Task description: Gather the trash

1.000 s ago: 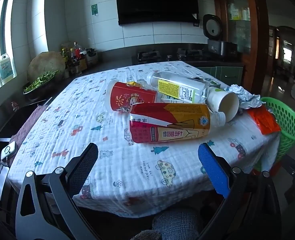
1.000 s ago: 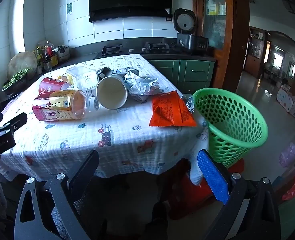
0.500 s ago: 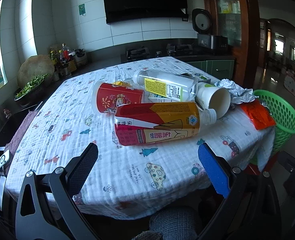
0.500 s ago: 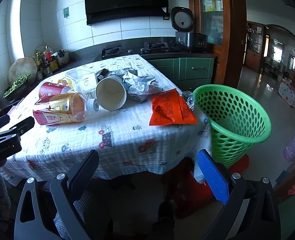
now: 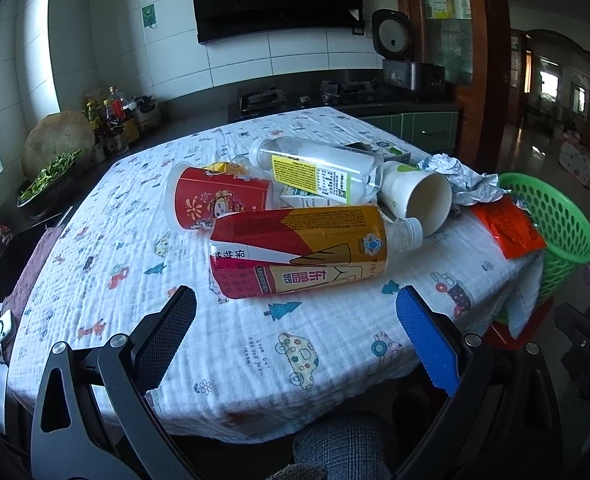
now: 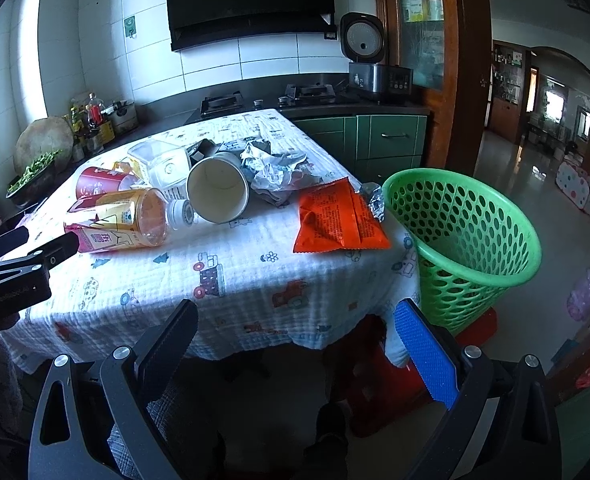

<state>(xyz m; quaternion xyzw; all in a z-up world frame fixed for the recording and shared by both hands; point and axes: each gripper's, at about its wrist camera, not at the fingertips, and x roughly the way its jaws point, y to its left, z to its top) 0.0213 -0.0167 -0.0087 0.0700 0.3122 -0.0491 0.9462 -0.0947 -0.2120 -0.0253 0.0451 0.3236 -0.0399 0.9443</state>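
Note:
Trash lies on the table: a red-and-yellow tea bottle [image 5: 303, 252] on its side, a red cup [image 5: 219, 200], a clear bottle with a yellow label [image 5: 319, 168], a white paper cup [image 5: 419, 196], crumpled foil [image 5: 463, 178] and an orange snack bag [image 5: 507, 228]. A green basket [image 6: 467, 236] stands at the table's right corner. My left gripper [image 5: 295, 320] is open and empty, just short of the tea bottle. My right gripper [image 6: 295, 332] is open and empty, below the table's front edge; the orange bag [image 6: 337, 218] lies ahead of it.
The table [image 6: 231, 280] has a white cartoon-print cloth hanging over its edges. A red stool [image 6: 391, 384] stands under the basket. A kitchen counter with stove [image 5: 303, 98], rice cooker [image 5: 395, 40] and a bowl of greens [image 5: 47, 176] lies behind.
Both grippers have moved a little closer to the table; the trash looks larger in both views. Nothing was taken hold of.

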